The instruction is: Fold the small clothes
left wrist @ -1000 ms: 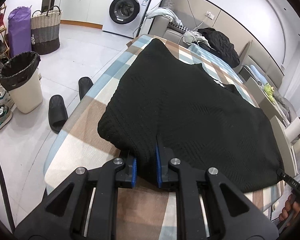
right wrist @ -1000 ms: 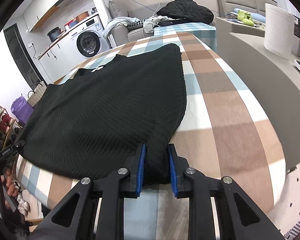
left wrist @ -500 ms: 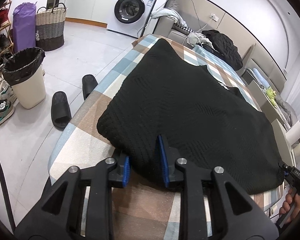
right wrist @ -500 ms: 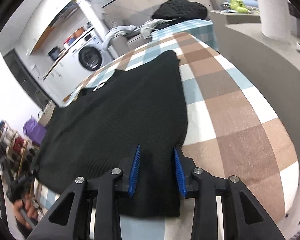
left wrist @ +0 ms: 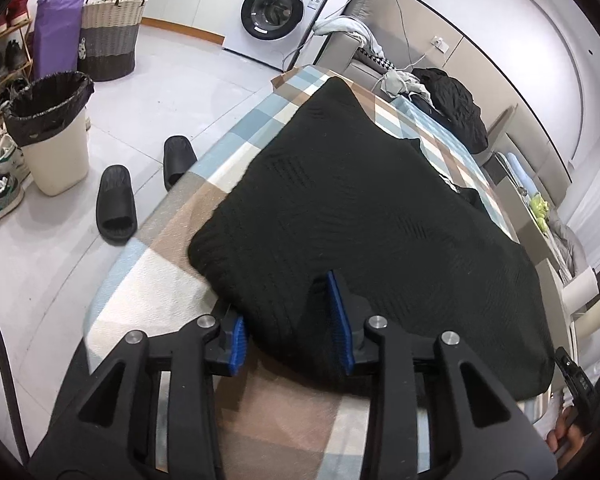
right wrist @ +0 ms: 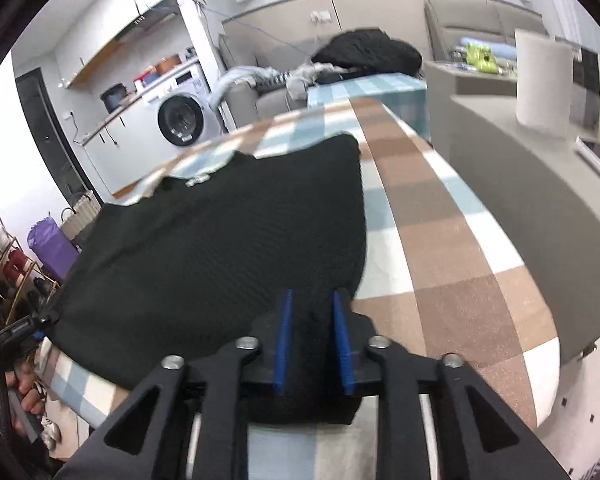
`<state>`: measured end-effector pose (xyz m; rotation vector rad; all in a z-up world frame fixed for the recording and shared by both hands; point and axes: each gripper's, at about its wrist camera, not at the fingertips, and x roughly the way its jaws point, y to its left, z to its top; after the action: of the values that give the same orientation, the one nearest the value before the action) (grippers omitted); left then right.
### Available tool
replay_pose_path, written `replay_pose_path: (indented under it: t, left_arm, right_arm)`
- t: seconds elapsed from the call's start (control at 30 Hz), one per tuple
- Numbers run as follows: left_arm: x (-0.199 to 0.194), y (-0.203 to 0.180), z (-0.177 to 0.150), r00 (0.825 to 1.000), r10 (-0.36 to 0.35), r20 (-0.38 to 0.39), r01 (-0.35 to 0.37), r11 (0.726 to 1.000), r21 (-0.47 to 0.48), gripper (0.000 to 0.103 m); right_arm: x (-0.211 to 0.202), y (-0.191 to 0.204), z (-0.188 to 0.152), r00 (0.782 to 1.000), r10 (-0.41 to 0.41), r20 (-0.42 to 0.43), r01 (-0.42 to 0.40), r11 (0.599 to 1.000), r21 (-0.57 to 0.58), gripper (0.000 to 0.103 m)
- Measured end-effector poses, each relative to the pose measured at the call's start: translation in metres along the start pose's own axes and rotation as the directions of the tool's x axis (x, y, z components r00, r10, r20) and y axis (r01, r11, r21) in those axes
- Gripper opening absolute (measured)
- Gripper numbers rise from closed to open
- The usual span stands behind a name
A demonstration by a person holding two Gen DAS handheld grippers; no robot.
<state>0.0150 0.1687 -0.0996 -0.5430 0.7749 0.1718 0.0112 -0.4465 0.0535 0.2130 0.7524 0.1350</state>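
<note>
A black knit sweater (left wrist: 360, 208) lies spread on the checked table (left wrist: 168, 280). My left gripper (left wrist: 288, 320) is open, its blue pads straddling the sweater's near hem at its left corner. In the right wrist view the same sweater (right wrist: 236, 232) lies spread, and my right gripper (right wrist: 312, 336) has the near right hem between its blue pads, which stand apart around the bunched cloth. The right gripper's tip also shows at the left view's right edge (left wrist: 576, 376).
The table's left edge drops to a floor with two black slippers (left wrist: 116, 204), a bin (left wrist: 52, 132) and a basket (left wrist: 110, 36). A washing machine (left wrist: 276, 16) stands behind. A grey counter (right wrist: 540, 184) with a paper roll (right wrist: 542, 80) flanks the table's right side. Dark clothes (right wrist: 368, 56) lie beyond.
Both grippers' jaws have widened on the sweater's near hem. The left gripper rose and drew back slightly. The right gripper tilted and moved forward over the hem.
</note>
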Motion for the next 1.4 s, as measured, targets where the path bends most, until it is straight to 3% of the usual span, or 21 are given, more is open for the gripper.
replay_pose_path:
  t: [0.07,0.13,0.3,0.4,0.53,0.63,0.73,0.83,0.87,0.97,1.03,1.1,1.2,1.27,1.4]
  left_arm:
    - [0.004,-0.006,0.001,1.000,0.010,0.010,-0.010,1.000,0.014,0.031]
    - [0.005,-0.015,0.003,0.999,0.025,0.038,-0.027,0.999,0.043,0.013]
    - [-0.008,-0.035,0.004,0.992,0.038,0.123,-0.055,0.989,0.138,0.011]
    - [-0.020,-0.066,0.004,0.982,0.026,0.188,-0.075,0.963,0.258,0.010]
    - [-0.028,-0.125,0.005,0.970,-0.052,0.236,-0.054,0.905,0.421,0.010]
    - [-0.023,-0.178,-0.004,0.967,-0.140,0.214,0.003,0.843,0.537,0.010]
    - [-0.007,-0.229,-0.027,0.967,-0.226,0.119,0.102,0.769,0.631,0.010]
    - [0.012,-0.256,-0.052,0.971,-0.240,0.017,0.165,0.717,0.678,0.011]
    - [0.019,-0.258,-0.058,0.969,-0.244,-0.026,0.197,0.711,0.675,0.013]
    - [0.024,-0.250,-0.066,0.948,-0.289,-0.131,0.303,0.704,0.642,0.020]
    - [0.016,-0.239,-0.071,0.947,-0.293,-0.130,0.307,0.714,0.629,0.038]
    - [0.006,-0.227,-0.071,0.949,-0.300,-0.093,0.291,0.727,0.622,0.071]
    - [-0.010,-0.198,-0.062,0.952,-0.304,-0.035,0.266,0.764,0.589,0.073]
    - [-0.015,-0.177,-0.054,0.963,-0.270,0.000,0.225,0.801,0.555,0.073]
    - [-0.009,-0.138,-0.038,0.975,-0.220,0.006,0.192,0.866,0.462,0.073]
  right_arm:
    - [-0.006,0.007,0.001,0.999,0.002,0.033,-0.002,1.000,-0.013,0.031]
    - [-0.011,0.013,0.001,0.998,0.013,0.057,-0.012,0.999,-0.031,0.042]
    - [-0.013,0.024,-0.004,0.998,0.045,0.052,-0.042,0.998,-0.055,0.043]
    - [-0.007,0.027,-0.007,0.998,0.055,0.023,-0.054,0.997,-0.047,0.043]
    - [-0.007,0.031,-0.010,0.998,0.066,0.014,-0.065,0.996,-0.065,0.043]
    - [-0.006,0.032,-0.011,0.997,0.075,0.010,-0.074,0.995,-0.064,0.043]
    - [-0.004,0.032,-0.012,0.996,0.084,0.001,-0.083,0.995,-0.062,0.043]
    - [-0.003,0.031,-0.013,0.997,0.077,-0.007,-0.077,0.995,-0.064,0.043]
    - [-0.003,0.030,-0.013,0.997,0.075,-0.011,-0.075,0.995,-0.061,0.044]
    - [-0.004,0.028,-0.012,0.997,0.071,-0.018,-0.072,0.996,-0.057,0.048]
    - [-0.005,0.027,-0.011,0.997,0.077,-0.021,-0.078,0.996,-0.052,0.048]
    - [-0.005,0.031,-0.010,0.994,0.100,-0.032,-0.102,0.994,-0.049,0.048]
    - [-0.004,0.042,-0.009,0.991,0.127,-0.051,-0.131,0.989,-0.066,0.048]
    - [0.001,0.052,-0.007,0.984,0.161,-0.072,-0.166,0.984,-0.071,0.048]
    - [0.020,0.075,-0.004,0.961,0.242,-0.137,-0.250,0.967,-0.051,0.048]
